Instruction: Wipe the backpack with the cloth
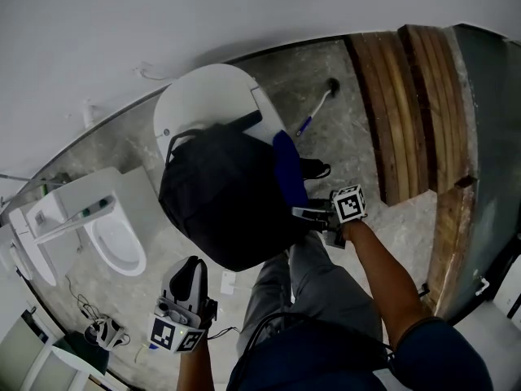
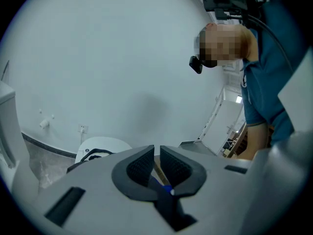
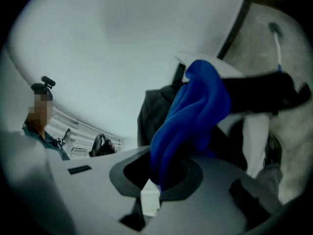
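head view has the black backpack [image 1: 224,198] mid-frame on a white round desk [image 1: 203,96], blue cloth [image 1: 287,169] on its right side, left tool [image 1: 192,269] lower left, then left gripper view shows jaws nearly pressed together and empty, and right gripper view shows the right tool [image 3: 159,180] pinching the cloth.

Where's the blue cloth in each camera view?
Head view: the blue cloth hangs against the right side of the black backpack, just ahead of the right tool.
Left gripper view: only a blue sliver shows behind the left tool; it may be the cloth.
Right gripper view: at centre, rising from between the jaws.
Shared landmark: the backpack on the round white table.
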